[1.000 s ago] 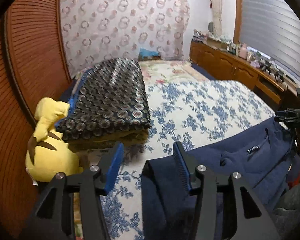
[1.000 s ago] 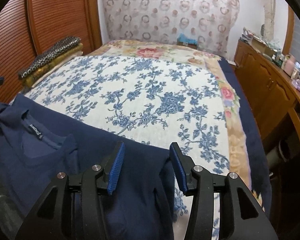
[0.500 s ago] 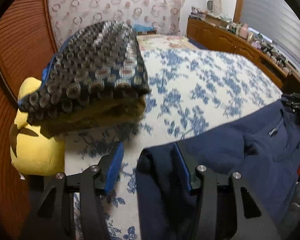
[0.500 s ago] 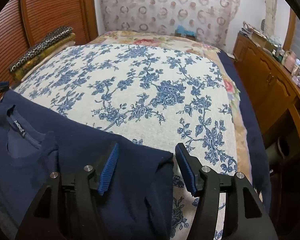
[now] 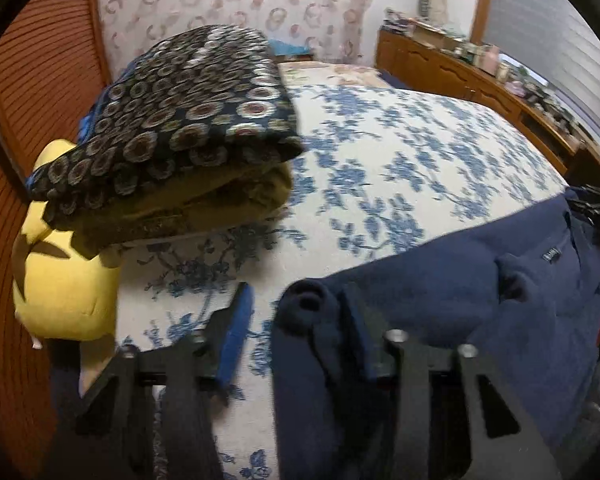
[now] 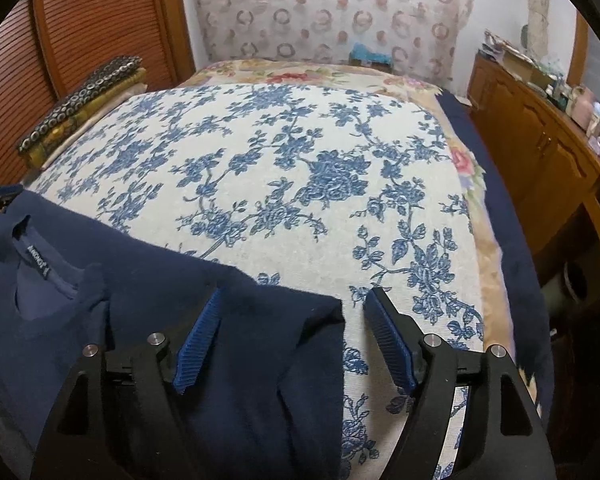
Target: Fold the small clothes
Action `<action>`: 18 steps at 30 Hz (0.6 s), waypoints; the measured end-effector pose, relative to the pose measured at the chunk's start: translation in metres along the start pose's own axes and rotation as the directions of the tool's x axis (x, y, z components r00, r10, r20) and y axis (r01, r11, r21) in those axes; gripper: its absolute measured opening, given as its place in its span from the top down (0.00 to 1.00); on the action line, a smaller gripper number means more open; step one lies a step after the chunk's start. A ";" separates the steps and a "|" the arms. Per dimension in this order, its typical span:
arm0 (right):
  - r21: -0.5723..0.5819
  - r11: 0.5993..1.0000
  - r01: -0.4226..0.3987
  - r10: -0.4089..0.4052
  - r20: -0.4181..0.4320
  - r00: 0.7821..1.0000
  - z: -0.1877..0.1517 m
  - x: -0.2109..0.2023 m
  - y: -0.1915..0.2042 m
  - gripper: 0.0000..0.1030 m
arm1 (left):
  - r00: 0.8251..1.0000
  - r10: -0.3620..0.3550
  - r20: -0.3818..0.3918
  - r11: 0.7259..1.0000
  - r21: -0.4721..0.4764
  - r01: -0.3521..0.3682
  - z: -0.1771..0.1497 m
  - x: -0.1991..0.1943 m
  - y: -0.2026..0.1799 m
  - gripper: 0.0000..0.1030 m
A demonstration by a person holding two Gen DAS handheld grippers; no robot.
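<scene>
Barely begun — the top [image 6: 236, 320] lies flat, unfolded on the bed [image 6: 300, 168]; both grippers, left [image 5: 296, 332] and right [image 6: 292, 336], spread over its corners — every fold remains

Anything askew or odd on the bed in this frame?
Mostly tidy. The navy knit sweater lies roughly flat on the blue floral bedspread, but its corner by the left gripper is curled into a small roll, and its collar front flops unevenly.

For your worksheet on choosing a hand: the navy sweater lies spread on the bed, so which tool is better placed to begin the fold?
Probably the right tool. It is open, its fingers straddling the navy sweater at its shoulder corner, ready to close. The left tool is also open, but its view is blurred, with only a bunched edge nearby.
</scene>
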State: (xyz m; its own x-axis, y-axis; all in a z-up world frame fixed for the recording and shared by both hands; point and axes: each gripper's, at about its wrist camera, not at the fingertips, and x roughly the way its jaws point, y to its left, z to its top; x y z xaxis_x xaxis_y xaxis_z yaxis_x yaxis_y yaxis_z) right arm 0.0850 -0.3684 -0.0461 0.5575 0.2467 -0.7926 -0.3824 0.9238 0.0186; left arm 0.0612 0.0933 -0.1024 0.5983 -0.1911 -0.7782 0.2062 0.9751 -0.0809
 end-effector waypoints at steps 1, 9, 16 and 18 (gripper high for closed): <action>-0.001 1.000 -0.009 0.009 -0.003 1.000 0.000 0.000 0.000 0.30 | 1.000 -0.005 -0.001 1.000 -0.003 0.005 0.000 0.000 0.000 0.66; -0.034 0.993 -0.116 0.115 -0.016 0.993 -0.006 -0.007 0.014 0.89 | 0.999 -0.048 0.024 0.999 0.012 0.048 -0.003 -0.008 -0.014 0.99; -0.044 0.989 -0.138 0.143 0.134 0.981 -0.002 -0.073 0.032 0.93 | 0.960 -0.117 0.255 0.990 -0.053 0.134 -0.001 -0.092 -0.020 0.99; -0.062 0.990 -0.128 0.137 0.186 0.973 0.009 -0.104 0.041 0.93 | 0.938 -0.125 0.323 0.986 -0.067 0.154 0.009 -0.119 -0.022 0.99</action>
State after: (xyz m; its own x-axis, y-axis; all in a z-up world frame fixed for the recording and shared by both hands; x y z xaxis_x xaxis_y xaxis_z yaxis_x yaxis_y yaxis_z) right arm 0.0178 -0.3538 0.0422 0.6268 0.4212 -0.6555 -0.4957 0.8646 0.0816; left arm -0.0075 0.0935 -0.0020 0.7857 -0.3373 -0.5186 0.2441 0.9393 -0.2412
